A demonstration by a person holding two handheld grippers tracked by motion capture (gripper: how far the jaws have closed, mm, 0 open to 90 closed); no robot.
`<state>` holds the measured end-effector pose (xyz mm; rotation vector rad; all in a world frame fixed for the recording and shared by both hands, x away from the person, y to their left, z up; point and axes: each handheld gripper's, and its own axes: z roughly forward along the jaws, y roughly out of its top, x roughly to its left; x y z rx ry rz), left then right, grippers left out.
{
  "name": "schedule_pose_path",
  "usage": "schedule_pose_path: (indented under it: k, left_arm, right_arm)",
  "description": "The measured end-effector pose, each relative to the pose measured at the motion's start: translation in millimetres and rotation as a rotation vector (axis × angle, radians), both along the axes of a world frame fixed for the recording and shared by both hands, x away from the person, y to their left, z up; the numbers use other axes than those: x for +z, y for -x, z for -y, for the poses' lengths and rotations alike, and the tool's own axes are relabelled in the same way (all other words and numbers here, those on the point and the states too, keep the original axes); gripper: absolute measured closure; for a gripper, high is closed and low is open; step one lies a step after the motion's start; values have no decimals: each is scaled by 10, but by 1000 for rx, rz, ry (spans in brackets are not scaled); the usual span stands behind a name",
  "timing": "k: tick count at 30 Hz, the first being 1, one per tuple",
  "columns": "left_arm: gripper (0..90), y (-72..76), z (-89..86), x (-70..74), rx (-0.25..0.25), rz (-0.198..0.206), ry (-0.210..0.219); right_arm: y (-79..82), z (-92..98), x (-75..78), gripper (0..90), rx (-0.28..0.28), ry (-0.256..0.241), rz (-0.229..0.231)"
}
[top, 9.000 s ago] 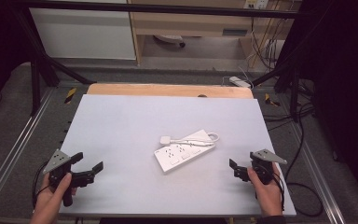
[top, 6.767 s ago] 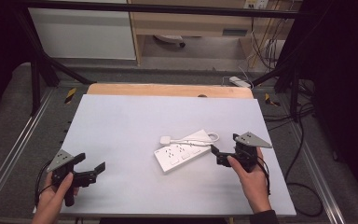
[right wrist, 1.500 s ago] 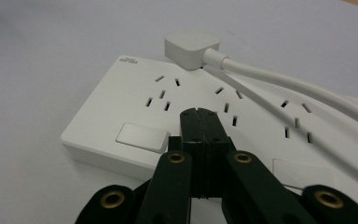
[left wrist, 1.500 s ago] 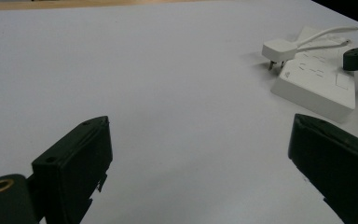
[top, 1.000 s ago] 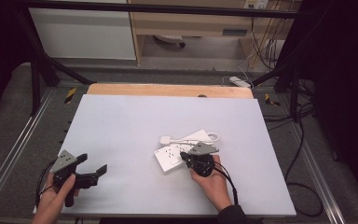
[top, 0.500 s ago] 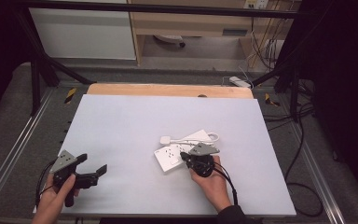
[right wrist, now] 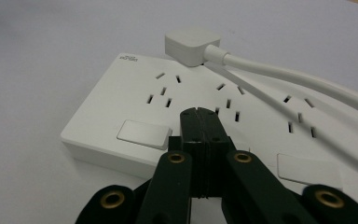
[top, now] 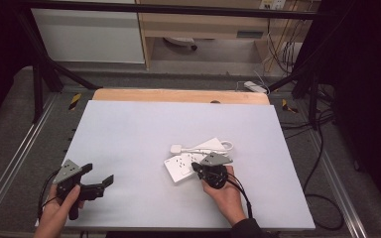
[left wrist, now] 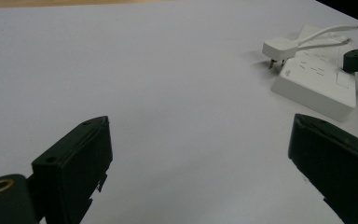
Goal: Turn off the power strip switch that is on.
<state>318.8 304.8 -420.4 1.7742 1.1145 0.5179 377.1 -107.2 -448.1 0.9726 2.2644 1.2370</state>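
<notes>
Right gripper (right wrist: 198, 114), jaws together, over power strip (right wrist: 168, 107) on white table (top: 129, 129).

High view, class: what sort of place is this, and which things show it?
Probably a lab or workshop test bench. A white table sits inside a black metal frame, loose cables trail on the floor, and a person works a power strip with hand-held grippers.

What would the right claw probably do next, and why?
Probably press straight down: the right claw is shut, its tip poised over the power strip between two switch buttons, seemingly on a middle one. The left claw waits open, apart.
</notes>
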Motion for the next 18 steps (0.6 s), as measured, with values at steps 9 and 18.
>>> schedule_pose_path:
  k: [9,18]
  left_arm:
    - [62,-1,-7,4,0,5,-3]
    - [62,1,-10,6,2,4,-2]
  right_arm:
    - [-4,6,20,900,5,0,10]
    - [-11,26,43,900,0,-10,16]
